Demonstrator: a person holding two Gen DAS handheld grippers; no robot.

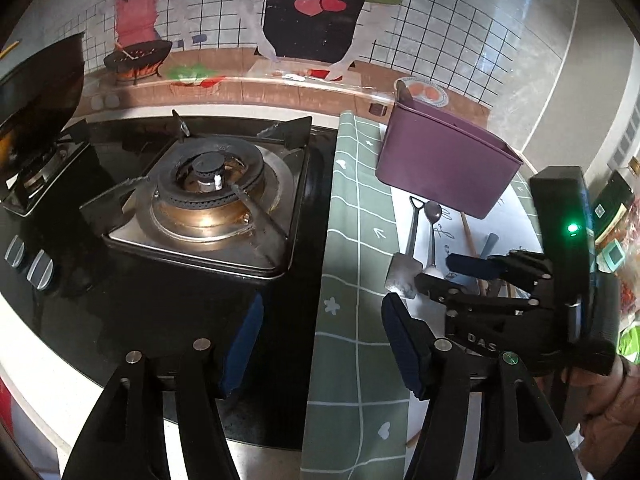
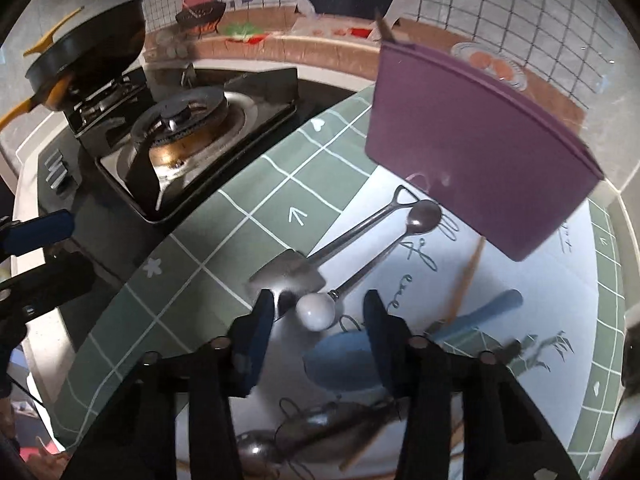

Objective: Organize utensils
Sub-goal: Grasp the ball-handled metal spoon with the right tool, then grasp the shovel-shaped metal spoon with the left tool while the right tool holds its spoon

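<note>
On the green mat beside the stove (image 2: 188, 136), the left gripper (image 1: 320, 344) hangs released over bare cloth. Rightward, the shovel-shaped spoon (image 2: 296, 268), the white-knobbed spoon (image 2: 316, 312), a blue spoon (image 2: 340, 364) and chopsticks (image 2: 466, 276) lie loose. The right gripper (image 2: 316, 344) straddles the knob, pads apart, grasping nothing. The purple bin (image 2: 476, 152) seems to hold one utensil at most, so sorting has barely begun.

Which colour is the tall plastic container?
Purple container; best seen in the right wrist view.
</note>
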